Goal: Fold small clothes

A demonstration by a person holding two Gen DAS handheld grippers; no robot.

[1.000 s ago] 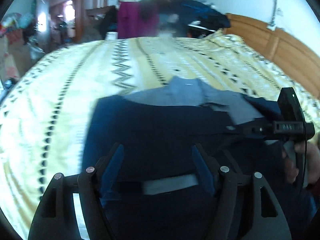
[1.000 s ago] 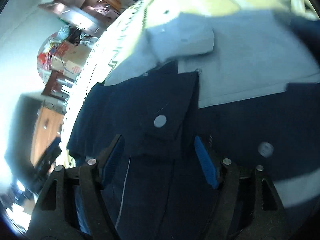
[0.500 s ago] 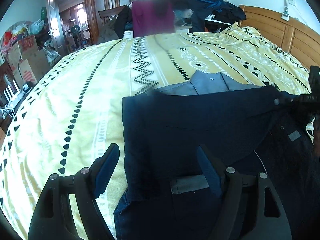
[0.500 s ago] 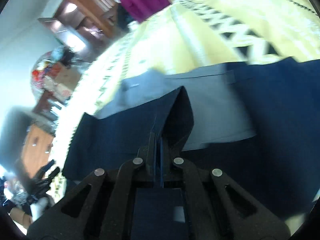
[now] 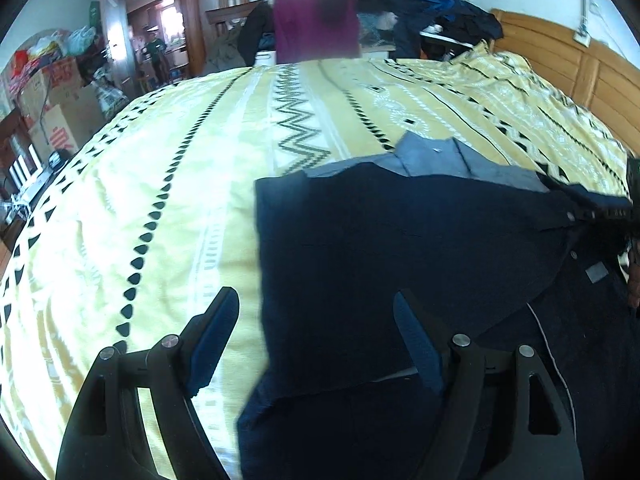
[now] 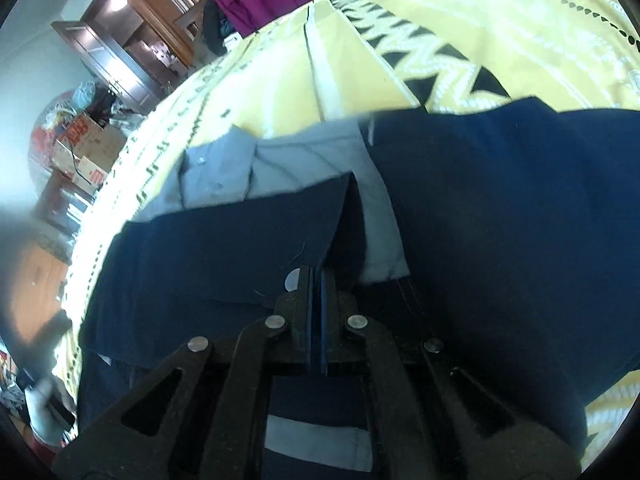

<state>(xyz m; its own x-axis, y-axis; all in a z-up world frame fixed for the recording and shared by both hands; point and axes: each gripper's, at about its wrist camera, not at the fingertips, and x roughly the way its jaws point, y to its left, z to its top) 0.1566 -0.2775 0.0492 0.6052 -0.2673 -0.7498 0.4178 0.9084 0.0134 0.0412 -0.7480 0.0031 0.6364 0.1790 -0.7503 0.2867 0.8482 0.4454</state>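
Note:
A navy shirt [image 5: 392, 264] with a grey-blue collar [image 5: 432, 156] lies on the yellow patterned bedspread [image 5: 168, 184]. My left gripper [image 5: 320, 340] hovers open over the shirt's near left edge, nothing between its blue pads. In the right wrist view, my right gripper [image 6: 318, 280] is shut on a raised fold of the navy shirt [image 6: 224, 248], lifting it over the grey-blue inner panel [image 6: 312, 164]. The right gripper [image 5: 600, 212] also shows at the left wrist view's right edge, pinching the cloth.
A wooden headboard [image 5: 560, 64] runs along the bed's right side. Piled clothes [image 5: 360, 4] and a magenta garment [image 5: 316, 28] sit beyond the bed's far edge. Cardboard boxes [image 5: 56, 108] stand at the left. A person's hand [image 5: 634, 284] shows at the right edge.
My right gripper went from open to shut on a fold of the navy shirt and lifted it. My left gripper stayed open and drew back leftward toward the shirt's edge.

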